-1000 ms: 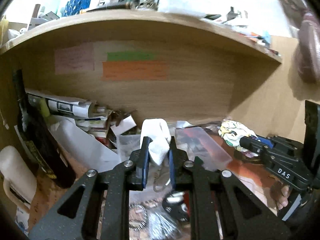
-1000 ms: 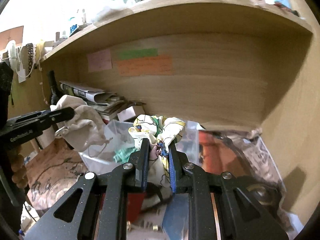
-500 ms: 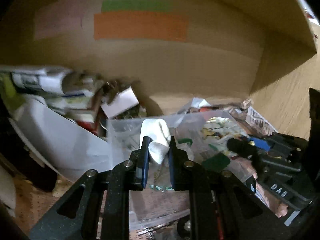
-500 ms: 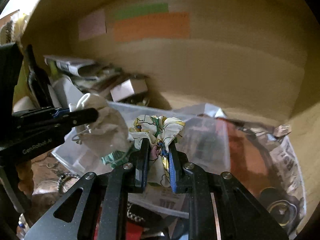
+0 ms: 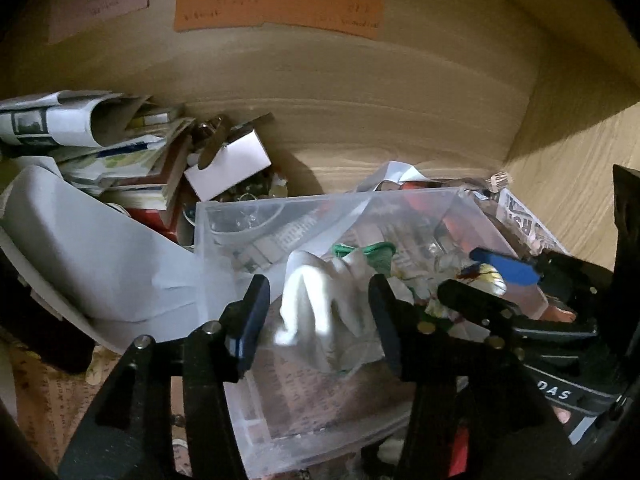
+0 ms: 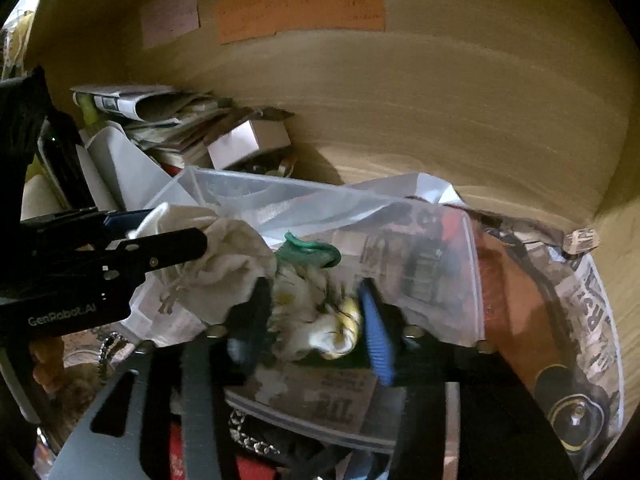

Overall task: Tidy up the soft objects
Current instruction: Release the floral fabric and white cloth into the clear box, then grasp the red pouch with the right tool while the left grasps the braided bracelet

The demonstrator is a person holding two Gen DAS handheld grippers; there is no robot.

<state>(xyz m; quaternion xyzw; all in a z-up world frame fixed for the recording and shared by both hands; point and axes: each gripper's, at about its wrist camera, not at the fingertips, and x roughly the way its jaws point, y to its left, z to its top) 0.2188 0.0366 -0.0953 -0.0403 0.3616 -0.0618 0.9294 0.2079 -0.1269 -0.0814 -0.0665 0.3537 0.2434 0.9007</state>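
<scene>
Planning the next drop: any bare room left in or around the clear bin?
Free: clear bin's back-left floor, between its rim and the green item; bare shelf wood between bin and back wall, right of the white box. Crowded: bin front under left gripper, right gripper; paper stack left.

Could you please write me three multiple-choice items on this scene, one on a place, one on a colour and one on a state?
1. The white cloth pouch is
A. over the clear plastic bin
B. on the paper stack
C. on the wooden wall

2. The widest paper note on the back wall is
A. blue
B. orange
C. yellow

3. The left gripper is
A. shut empty
B. out of view
C. open

Answers: 1 A, the bin's walls show around it; 2 B, it is plainly orange; 3 C, the fingers stand wide of the pouch.
</scene>
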